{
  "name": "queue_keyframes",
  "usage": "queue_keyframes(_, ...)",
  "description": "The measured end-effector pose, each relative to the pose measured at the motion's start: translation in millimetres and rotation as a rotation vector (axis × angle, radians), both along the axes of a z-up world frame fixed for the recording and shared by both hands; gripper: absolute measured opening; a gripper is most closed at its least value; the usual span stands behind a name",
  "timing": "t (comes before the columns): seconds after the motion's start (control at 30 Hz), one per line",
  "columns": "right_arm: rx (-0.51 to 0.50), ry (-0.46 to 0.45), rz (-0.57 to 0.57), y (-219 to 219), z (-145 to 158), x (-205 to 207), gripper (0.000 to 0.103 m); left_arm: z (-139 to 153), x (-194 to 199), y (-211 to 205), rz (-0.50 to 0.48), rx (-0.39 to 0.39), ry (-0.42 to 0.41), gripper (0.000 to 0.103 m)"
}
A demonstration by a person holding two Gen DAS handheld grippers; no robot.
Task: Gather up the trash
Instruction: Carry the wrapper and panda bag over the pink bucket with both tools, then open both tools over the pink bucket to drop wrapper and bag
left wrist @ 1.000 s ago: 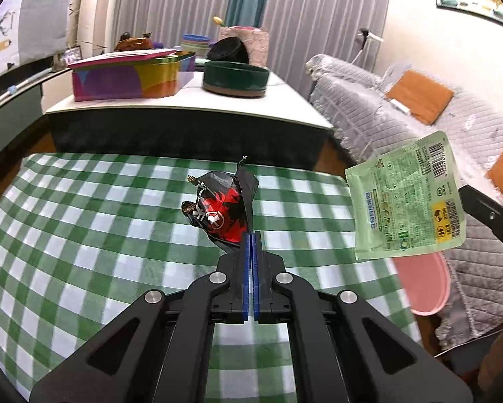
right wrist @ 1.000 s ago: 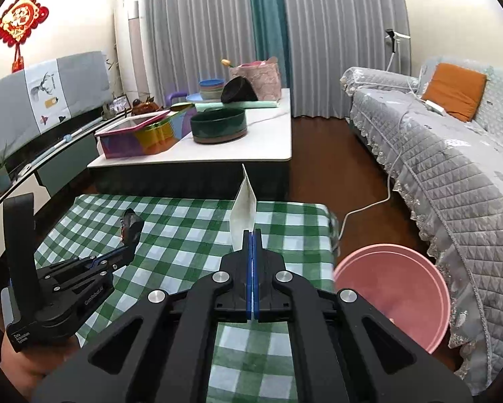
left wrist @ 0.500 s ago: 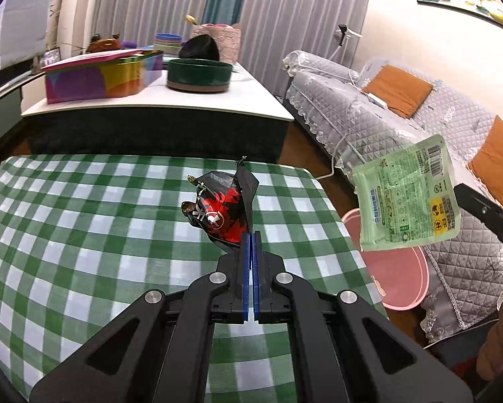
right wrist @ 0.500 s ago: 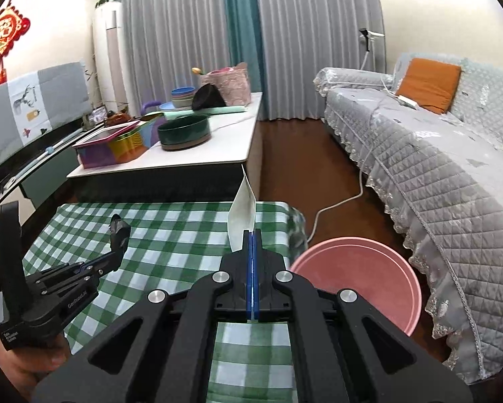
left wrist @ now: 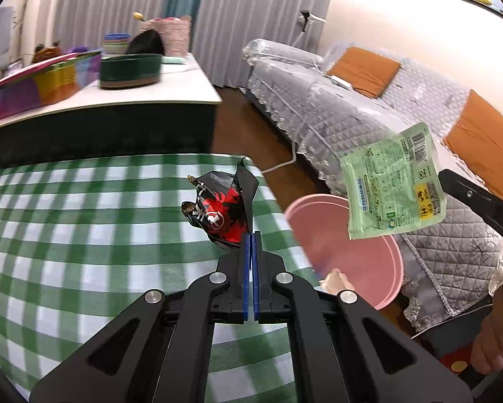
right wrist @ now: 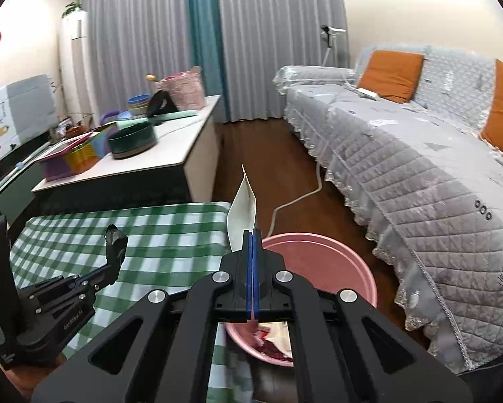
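Left gripper (left wrist: 250,235): black two-finger tool with blue pads, jaws clamped together on a crumpled black and red foil snack wrapper (left wrist: 222,213); wrapper held in the air above the right edge of the green and white checked tablecloth (left wrist: 83,221)

Right gripper (right wrist: 252,233): same build, jaws pinched tight on a flat pale green plastic pouch with printed barcode (left wrist: 394,183); pouch seen edge-on from its own camera as a thin white sheet rising from the pads; from the left camera it hangs above the far side of the bin, its printed face showing

Round pink plastic bin (right wrist: 325,258): on the dark wooden floor just right of the checked table, between the table and the sofa; some crumpled wrappers lie at its bottom, near side

Hand (left wrist: 499,329): partly visible at the lower right of the left camera, behind the right gripper's handle

Long white-topped low table (right wrist: 170,141): far side, behind the checked table; carries a dark green round bowl (right wrist: 132,139), a multicoloured rectangular box (right wrist: 73,156), a stack of coloured bowls and a pink basket

Grey quilted sofa (right wrist: 419,181): right side, with orange cushions

Grey curtains with a teal panel: far wall
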State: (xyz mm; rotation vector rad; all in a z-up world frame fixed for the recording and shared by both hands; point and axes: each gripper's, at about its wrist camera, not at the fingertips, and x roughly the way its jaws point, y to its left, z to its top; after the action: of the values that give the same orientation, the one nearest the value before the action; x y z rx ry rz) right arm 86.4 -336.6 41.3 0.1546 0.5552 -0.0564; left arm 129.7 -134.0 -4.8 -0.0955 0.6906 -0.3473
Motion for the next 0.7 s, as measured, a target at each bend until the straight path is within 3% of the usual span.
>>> queue_keyframes(0.3, 0.019, 0.031, -0.078, -43, -21, 4, 0.000, -16, 8, -55, -0.090, -0.014, 0.024, 0.001)
queue_keyframes(0.7, 0.032, 0.090, -0.115, -67, -47, 15, 0.000, -38, 21, -108, -0.201, -0.032, 0.061, 0.001)
